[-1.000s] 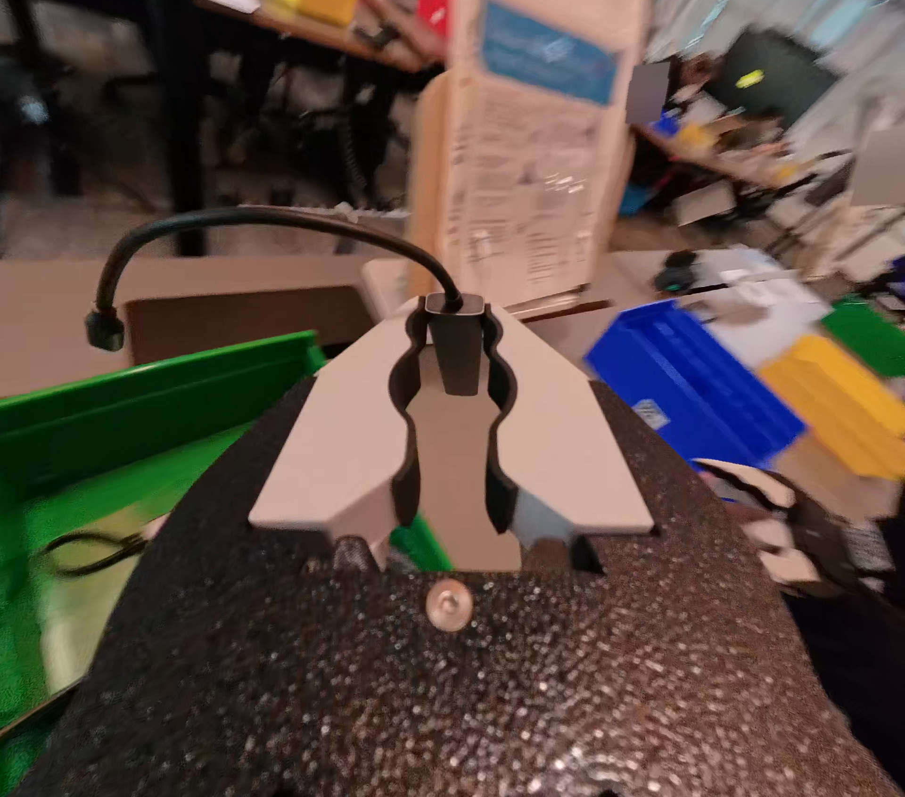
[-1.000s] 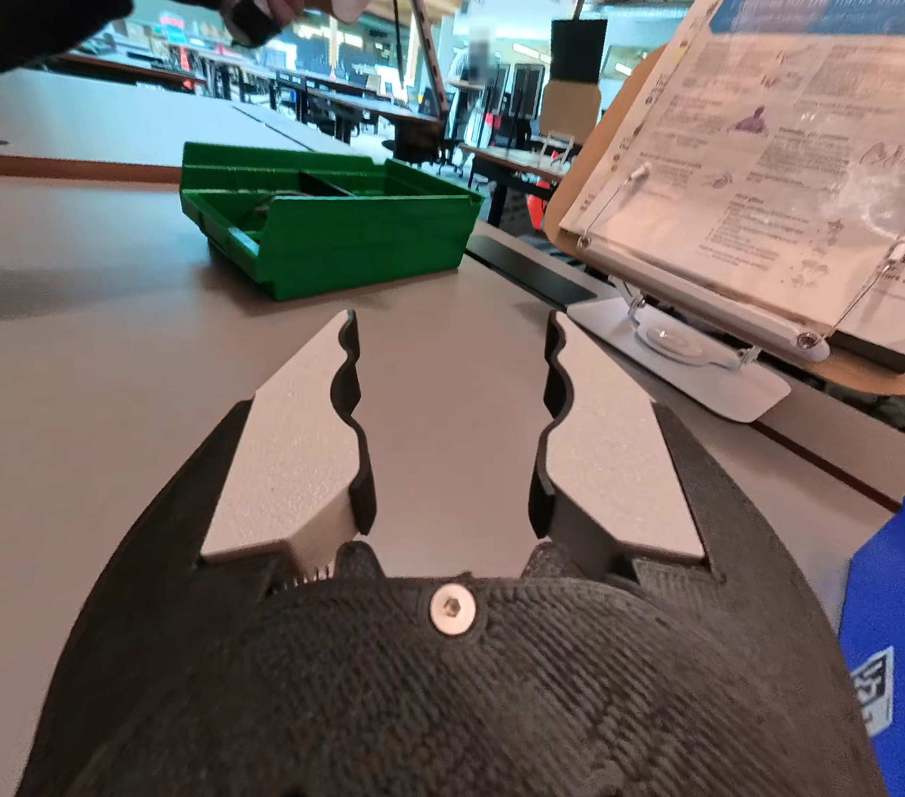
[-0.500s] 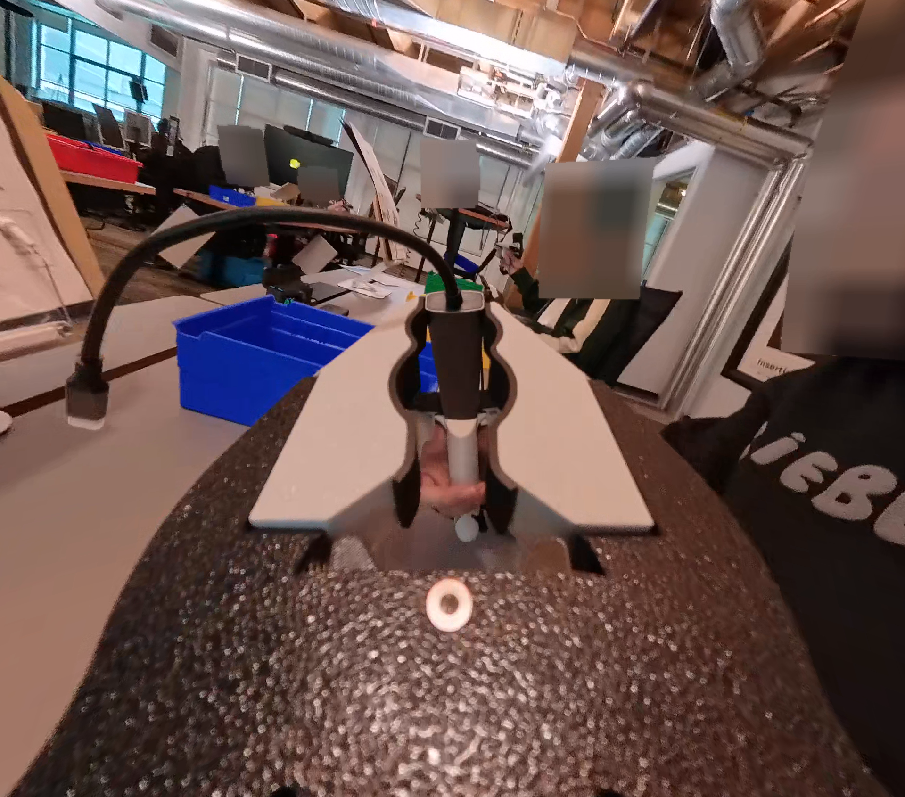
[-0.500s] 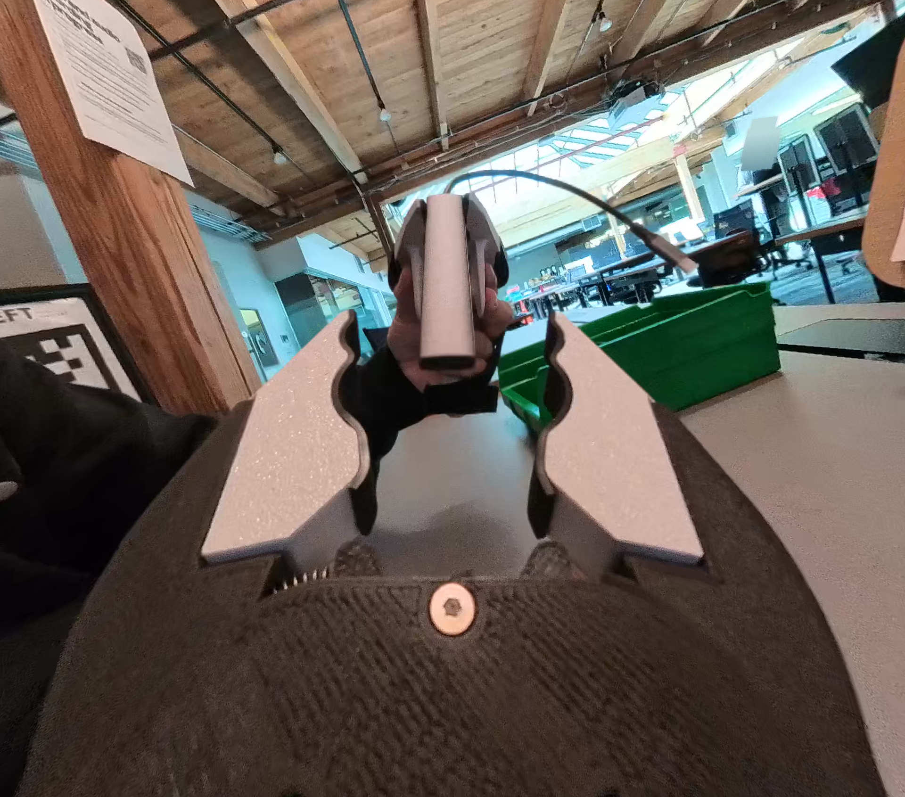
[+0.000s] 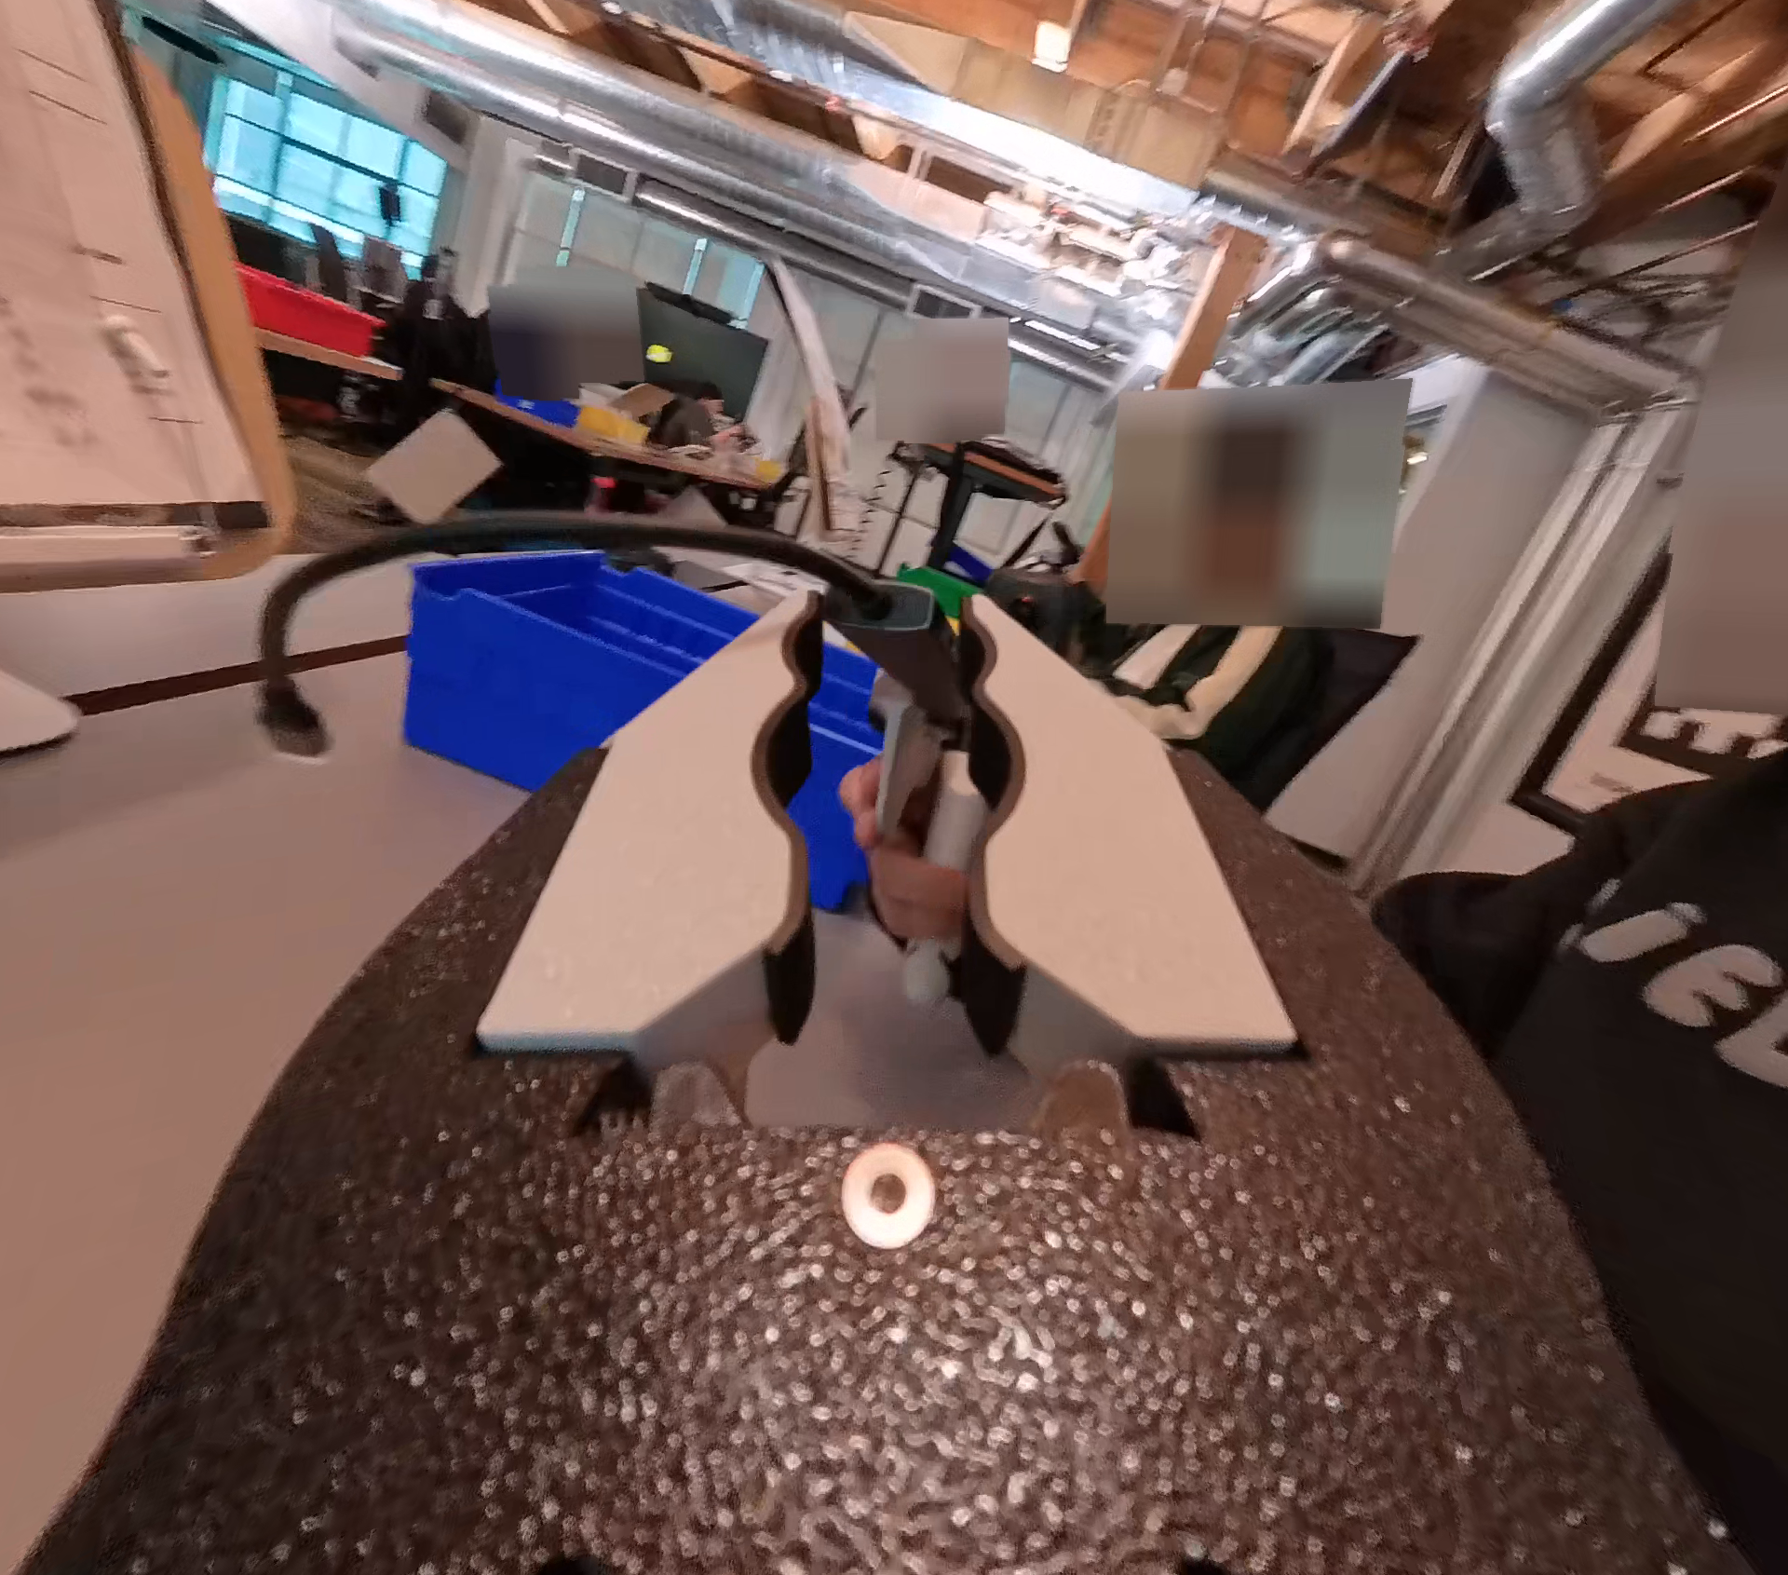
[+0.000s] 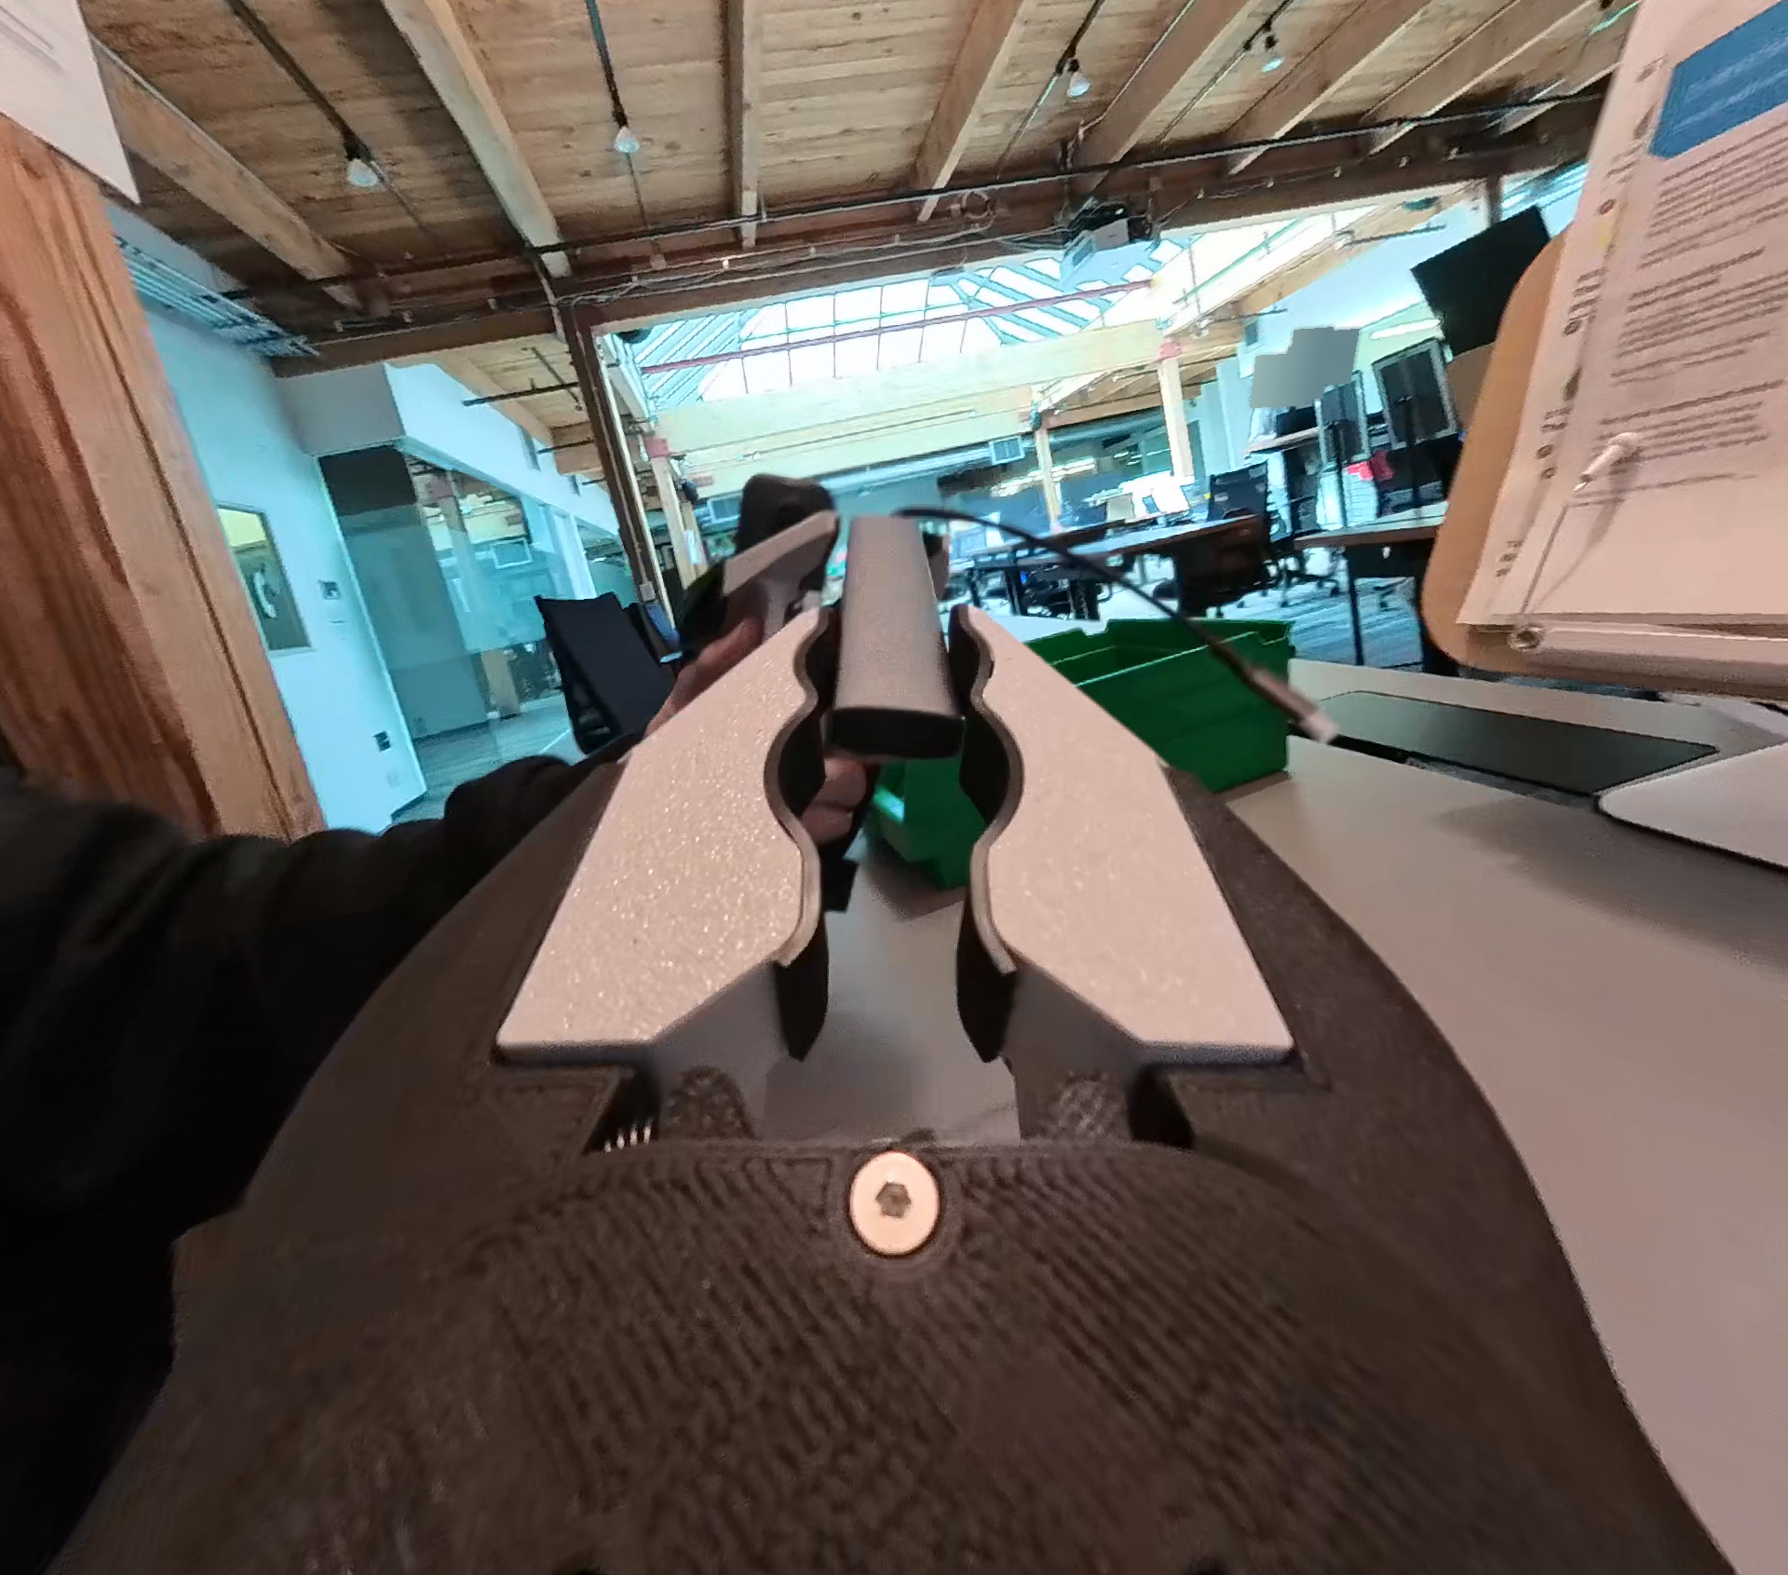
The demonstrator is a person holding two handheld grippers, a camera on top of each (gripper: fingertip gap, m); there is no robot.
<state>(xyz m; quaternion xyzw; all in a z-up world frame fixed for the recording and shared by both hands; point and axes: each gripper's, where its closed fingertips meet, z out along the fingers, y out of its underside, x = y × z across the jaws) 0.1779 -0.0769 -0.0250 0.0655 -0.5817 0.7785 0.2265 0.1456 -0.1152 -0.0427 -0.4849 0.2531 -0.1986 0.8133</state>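
Observation:
A dark grey adapter block (image 5: 905,653) with a black cable (image 5: 542,537) sits between my left gripper's (image 5: 890,619) fingers. It leans on the right finger, with a gap on its left, so this gripper is slightly open. The cable arcs left and ends in a loose plug (image 5: 290,721). My right gripper (image 6: 888,629) is shut on the near end of the same block (image 6: 885,638). Its fingers (image 5: 943,832) and the hand that holds it (image 5: 909,890) show below the block. The left gripper's finger (image 6: 774,561) stands just left of the block, apart from it. The cable (image 6: 1113,561) trails right to its plug (image 6: 1306,723).
A green bin (image 6: 1180,696) stands on the grey table (image 6: 1451,996) behind the grippers. A blue bin (image 5: 581,658) stands on the table in the left wrist view. A document stand with a printed sheet (image 6: 1664,367) is at the right. A person in a dark sweatshirt (image 5: 1645,1045) is close by. The grippers' ends are close to 6 cm from one another.
Both grippers swung up from the table to face each other. The right gripper, open before, closed on the block. The left gripper loosened its grip on it.

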